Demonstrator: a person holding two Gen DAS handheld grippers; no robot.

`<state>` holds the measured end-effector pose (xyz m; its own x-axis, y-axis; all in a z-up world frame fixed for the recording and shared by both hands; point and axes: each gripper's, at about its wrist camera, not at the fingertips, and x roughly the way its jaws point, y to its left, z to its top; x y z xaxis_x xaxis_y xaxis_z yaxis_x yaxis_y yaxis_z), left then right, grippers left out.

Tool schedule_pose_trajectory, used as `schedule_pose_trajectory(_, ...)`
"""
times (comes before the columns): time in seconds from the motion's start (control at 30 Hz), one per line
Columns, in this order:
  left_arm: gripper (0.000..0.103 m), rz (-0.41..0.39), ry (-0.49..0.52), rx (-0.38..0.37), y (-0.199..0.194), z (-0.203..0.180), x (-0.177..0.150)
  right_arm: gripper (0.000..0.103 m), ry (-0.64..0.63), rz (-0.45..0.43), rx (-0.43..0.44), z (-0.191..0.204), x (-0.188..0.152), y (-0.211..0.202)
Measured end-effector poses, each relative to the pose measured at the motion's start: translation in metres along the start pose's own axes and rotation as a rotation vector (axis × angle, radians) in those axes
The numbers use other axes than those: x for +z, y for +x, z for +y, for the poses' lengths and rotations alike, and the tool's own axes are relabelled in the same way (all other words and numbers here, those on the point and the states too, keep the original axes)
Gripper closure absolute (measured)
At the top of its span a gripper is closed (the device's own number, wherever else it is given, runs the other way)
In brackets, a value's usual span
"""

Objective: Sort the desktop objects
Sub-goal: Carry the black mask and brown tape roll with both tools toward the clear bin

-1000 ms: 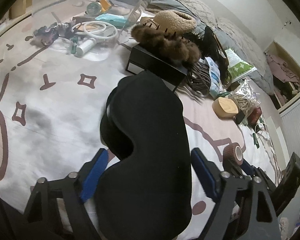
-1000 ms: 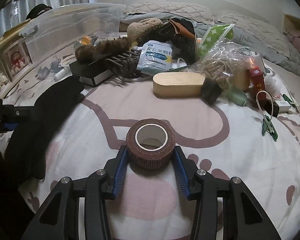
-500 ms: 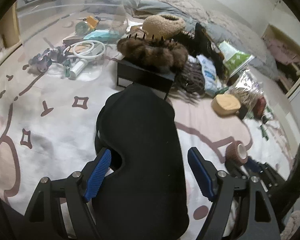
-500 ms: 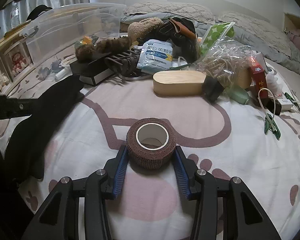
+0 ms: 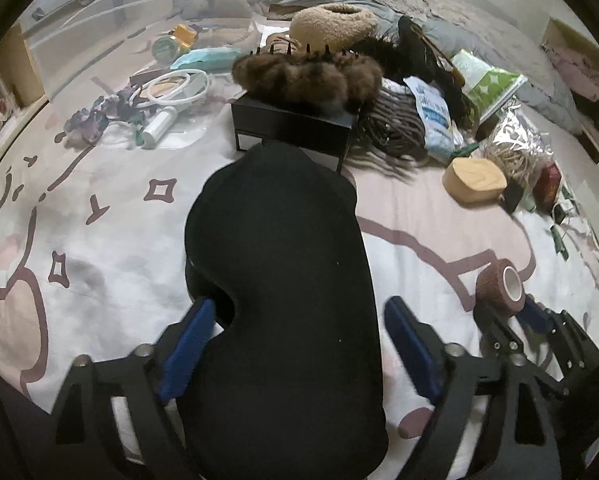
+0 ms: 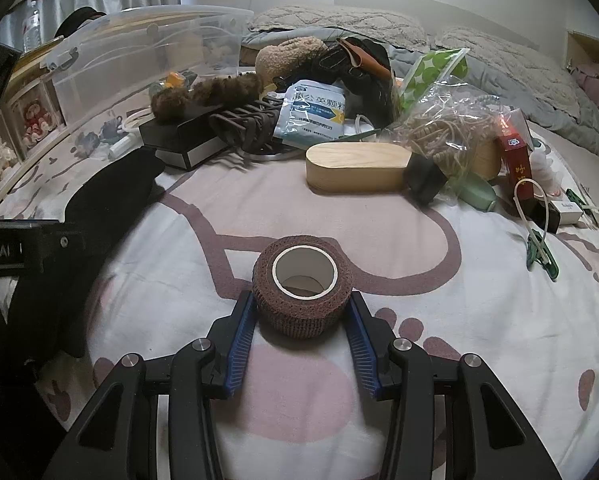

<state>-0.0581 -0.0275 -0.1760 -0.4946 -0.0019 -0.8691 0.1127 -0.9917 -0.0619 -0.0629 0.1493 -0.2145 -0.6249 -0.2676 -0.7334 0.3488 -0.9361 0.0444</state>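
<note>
Eye mask [image 5: 279, 280], black, lies flat on the patterned bedsheet [image 5: 99, 240] between my left gripper's [image 5: 295, 344] blue pads, its far end touching the black box [image 5: 291, 128]. Risk: the soft mask could fold or drag on the sheet if I close off-centre, and pushing forward may bump the box. Left jaws have just been opening; they stand wide, and I can't see either pad pressing the mask. Right gripper [image 6: 301, 320] pinches the brown bandage roll [image 6: 302, 284] from both sides, resting on the sheet; a squeeze could deform it.
</note>
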Motion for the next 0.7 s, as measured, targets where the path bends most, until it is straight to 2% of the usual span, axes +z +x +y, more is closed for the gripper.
schedule_pose_trajectory(0.2, 0.014, 0.006, 0.004, 0.02, 0.003, 0.0, 0.0, 0.057, -0.003, -0.002, -0.005, 0.001, 0.0, 0.0)
schedule_pose_trajectory(0.43, 0.017, 0.048, 0.019, 0.043, 0.014, -0.001, -0.003, 0.057, -0.005, -0.002, -0.008, 0.002, 0.0, 0.0)
schedule_pose_trajectory(0.57, 0.019, 0.039, 0.006, 0.029, 0.013, 0.001, -0.006, 0.057, -0.005, -0.002, -0.007, 0.002, -0.001, -0.001)
schedule_pose_trajectory(0.7, 0.026, 0.021, -0.009, 0.015, 0.009, 0.003, -0.005, 0.057, -0.008, -0.003, -0.007, 0.002, -0.001, -0.001)
